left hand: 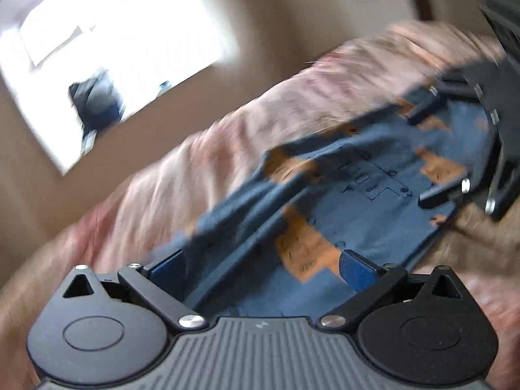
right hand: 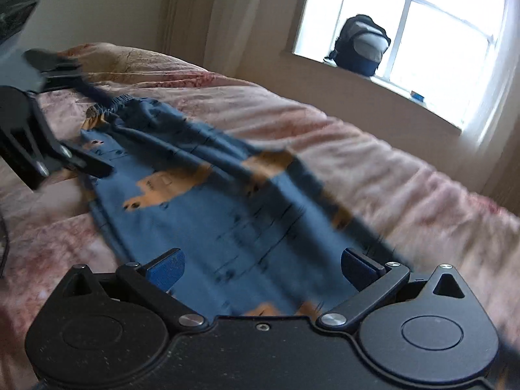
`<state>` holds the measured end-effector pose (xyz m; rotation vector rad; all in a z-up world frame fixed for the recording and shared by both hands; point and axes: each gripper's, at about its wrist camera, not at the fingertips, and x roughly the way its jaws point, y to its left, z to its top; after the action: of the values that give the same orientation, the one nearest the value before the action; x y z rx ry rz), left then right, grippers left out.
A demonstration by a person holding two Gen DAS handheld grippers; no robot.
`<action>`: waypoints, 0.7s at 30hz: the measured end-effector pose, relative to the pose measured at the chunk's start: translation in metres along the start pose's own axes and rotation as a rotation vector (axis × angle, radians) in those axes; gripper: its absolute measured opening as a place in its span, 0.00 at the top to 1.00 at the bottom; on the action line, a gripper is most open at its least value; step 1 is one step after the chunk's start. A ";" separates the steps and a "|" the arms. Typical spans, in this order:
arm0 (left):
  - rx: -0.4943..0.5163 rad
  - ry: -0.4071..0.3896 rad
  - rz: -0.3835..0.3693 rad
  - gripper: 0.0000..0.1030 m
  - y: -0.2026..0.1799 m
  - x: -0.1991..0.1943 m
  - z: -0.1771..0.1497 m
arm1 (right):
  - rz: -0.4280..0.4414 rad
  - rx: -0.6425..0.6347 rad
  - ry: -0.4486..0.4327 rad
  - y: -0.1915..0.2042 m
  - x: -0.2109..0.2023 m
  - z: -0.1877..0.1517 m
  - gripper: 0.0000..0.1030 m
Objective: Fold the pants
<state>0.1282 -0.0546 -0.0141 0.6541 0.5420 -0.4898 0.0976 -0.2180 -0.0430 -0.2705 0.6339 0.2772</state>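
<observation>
Blue cotton pants with orange animal print (right hand: 227, 201) lie lengthwise on the pink crumpled bedcover (right hand: 373, 169).
Left gripper (left hand: 263, 266) and right gripper (right hand: 263, 266) both stand apart, holding nothing; further folding seems left.

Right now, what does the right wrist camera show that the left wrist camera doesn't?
Only the right view shows the pants' gathered waistband and clear window panes. Only the left view shows the right gripper from outside, open over the cloth. Both share the blue pants with orange animals, the pink bedspread and the backpack on the sill.
</observation>
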 end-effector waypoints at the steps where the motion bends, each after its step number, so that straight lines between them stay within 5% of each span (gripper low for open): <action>1: 0.035 -0.014 -0.020 0.01 -0.002 0.005 0.006 | -0.007 0.032 -0.004 -0.001 0.000 -0.002 0.01; 4: 0.010 0.061 -0.210 0.02 0.000 0.025 0.018 | -0.035 0.146 -0.005 -0.014 0.003 -0.004 0.01; 7: -0.071 0.246 -0.413 0.09 0.000 0.050 0.007 | -0.109 0.195 0.074 -0.026 0.013 -0.015 0.01; 9: -0.094 0.234 -0.468 0.07 -0.002 0.046 -0.005 | -0.125 0.217 0.107 -0.031 0.014 -0.030 0.01; 14: -0.074 0.234 -0.512 0.06 -0.005 0.035 -0.008 | -0.099 0.266 0.069 -0.040 -0.006 -0.050 0.01; 17: -0.148 0.199 -0.550 0.08 0.028 0.029 0.009 | -0.098 0.281 0.058 -0.044 -0.010 -0.046 0.01; 21: -0.263 0.113 -0.378 0.05 0.088 0.038 0.040 | -0.082 0.263 0.021 -0.047 -0.008 -0.027 0.01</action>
<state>0.2202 -0.0300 0.0276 0.3270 0.8285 -0.7241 0.0925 -0.2722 -0.0516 -0.0461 0.6704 0.1106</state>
